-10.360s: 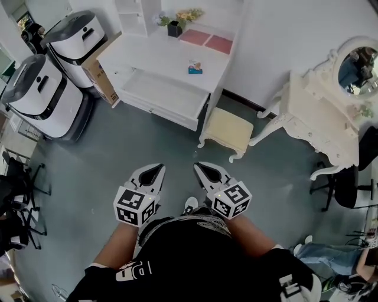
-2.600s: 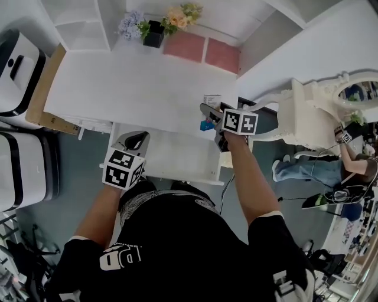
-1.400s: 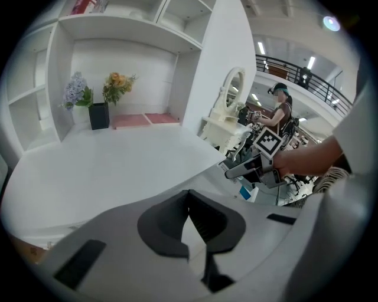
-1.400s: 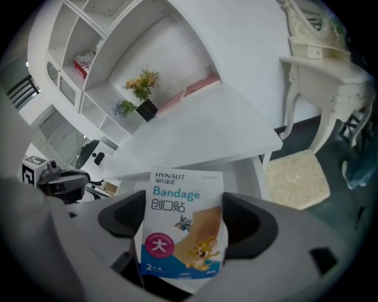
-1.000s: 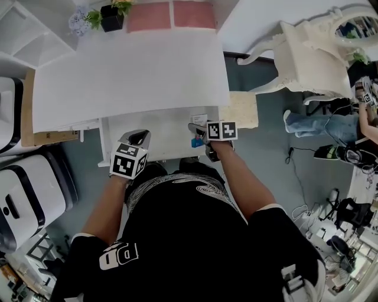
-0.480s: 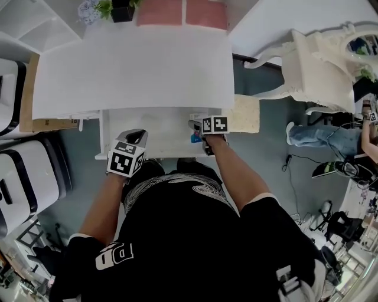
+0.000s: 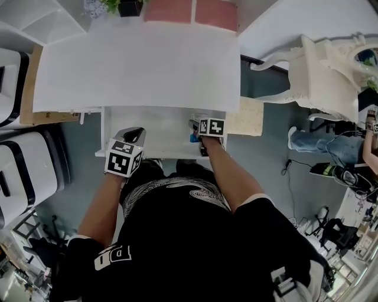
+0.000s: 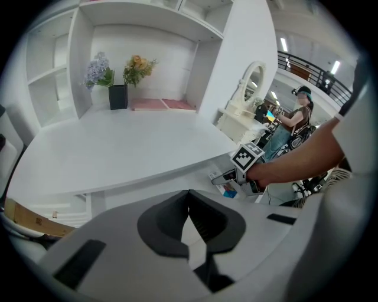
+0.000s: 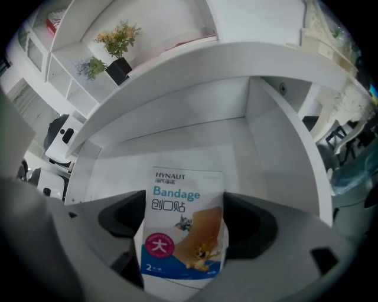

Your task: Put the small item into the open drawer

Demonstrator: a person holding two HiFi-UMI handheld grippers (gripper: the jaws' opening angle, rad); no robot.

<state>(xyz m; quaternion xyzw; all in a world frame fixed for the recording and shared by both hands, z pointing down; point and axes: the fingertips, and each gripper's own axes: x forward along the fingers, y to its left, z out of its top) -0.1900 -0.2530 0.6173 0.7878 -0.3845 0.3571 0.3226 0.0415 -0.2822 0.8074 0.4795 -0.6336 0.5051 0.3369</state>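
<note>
Bandage box [image 9: 183,227] is clamped between the 2 jaws of the right gripper [image 9: 184,236], which press on its 2 long side edges. Its printed face is turned up toward that gripper's camera. Its long axis runs along the jaws, with the top edge leading forward, away from the person.

From the head view, the box hangs over the right end of the open drawer [image 7: 150,133], close to the drawer's right wall. The drawer is pulled out from under the front edge of the desk [image 7: 136,65]. Its floor ahead of the box is bare white, and no view shows anything else inside. Whether the box's lower end touches that floor cannot be told.

The left gripper [image 8: 189,197] has its jaws drawn together with nothing between them. It hovers over the drawer's left front part, well apart from the box, so the right hand alone carries the task.

Since the box is already inside the drawer's outline, what remains is probably only a lowering and a release. Let go as it is held, it should come to rest lengthwise, front to back. The right wall is near, so a drift that way could catch an edge.

At the desk's back edge stand a dark flower pot [image 7: 130,7] and 2 pink mats [image 7: 192,12], clear of all this.
</note>
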